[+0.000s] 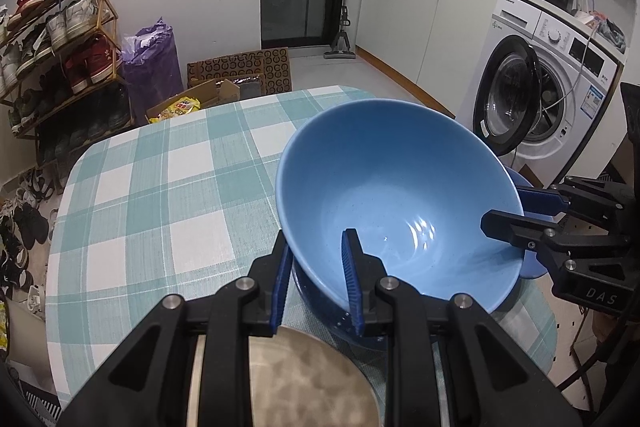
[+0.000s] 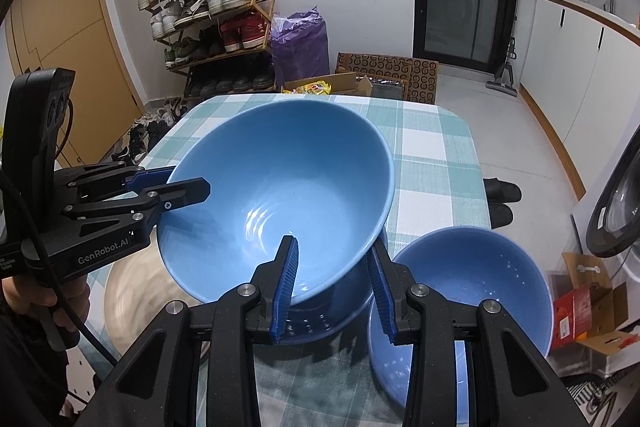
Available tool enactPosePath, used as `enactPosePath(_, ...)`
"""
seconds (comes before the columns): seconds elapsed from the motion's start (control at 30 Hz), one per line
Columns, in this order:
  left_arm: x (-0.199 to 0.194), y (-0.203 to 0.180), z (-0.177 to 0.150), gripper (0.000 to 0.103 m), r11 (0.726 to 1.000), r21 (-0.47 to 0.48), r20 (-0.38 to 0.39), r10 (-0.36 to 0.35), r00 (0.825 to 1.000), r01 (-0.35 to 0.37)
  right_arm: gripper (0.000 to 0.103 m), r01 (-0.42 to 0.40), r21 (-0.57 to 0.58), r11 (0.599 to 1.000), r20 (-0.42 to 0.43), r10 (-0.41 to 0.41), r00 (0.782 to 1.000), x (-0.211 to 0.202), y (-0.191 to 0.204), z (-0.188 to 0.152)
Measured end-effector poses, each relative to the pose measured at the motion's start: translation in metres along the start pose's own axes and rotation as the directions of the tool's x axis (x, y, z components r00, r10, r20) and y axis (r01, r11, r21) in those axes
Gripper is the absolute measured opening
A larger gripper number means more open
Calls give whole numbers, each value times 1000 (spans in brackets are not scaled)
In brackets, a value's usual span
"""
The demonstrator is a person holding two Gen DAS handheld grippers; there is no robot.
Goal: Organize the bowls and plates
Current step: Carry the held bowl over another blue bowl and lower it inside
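Left gripper [image 1: 318,281]: clamped on the near-left rim of the big blue bowl [image 1: 396,195], one pad inside the wall, one outside.
Big blue bowl: tilted, lifted clear of the checked table [image 1: 160,179], held over a darker blue bowl [image 2: 324,311] that sits directly under it; whether the two touch I cannot tell.
Right gripper [image 2: 334,291]: clamped on the same bowl's rim on the side opposite the left gripper, one pad inside, one outside.
Small blue bowl [image 2: 472,287]: on the table just right of the big bowl, beside the right gripper's outer finger.
Plate [image 2: 136,299]: pale, blurred, lying left of and below the big bowl.
Step in hand: probably nesting the big bowl into the darker one beneath.
Risk, slip: both grips are thin pinches on a smooth glazed rim; an uneven pull by either hand could let the bowl twist out.
Risk, knock: with the tilt, the low edge would strike the darker bowl's rim first and chip or skid.
Risk, neighbour: the right gripper's outer finger could nudge the small bowl.
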State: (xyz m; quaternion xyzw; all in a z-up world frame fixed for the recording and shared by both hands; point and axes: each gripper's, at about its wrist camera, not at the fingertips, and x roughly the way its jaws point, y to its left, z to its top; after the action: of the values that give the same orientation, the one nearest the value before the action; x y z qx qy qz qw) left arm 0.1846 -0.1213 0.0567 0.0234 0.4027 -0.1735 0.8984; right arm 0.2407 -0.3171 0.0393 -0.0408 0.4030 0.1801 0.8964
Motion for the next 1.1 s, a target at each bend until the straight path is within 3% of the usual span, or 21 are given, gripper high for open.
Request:
enactPosePath(0.63, 15, -2, -17, 23, 1000, 4, -41, 8, 999, -8, 36, 25, -16, 1000, -37, -25, 999, 18, 7, -13)
enactPosePath(1.1, 27, -5, -24, 23, 999, 22, -61, 40, 997, -39, 36, 87, -76, 993, -45, -90, 995, 28, 16, -21)
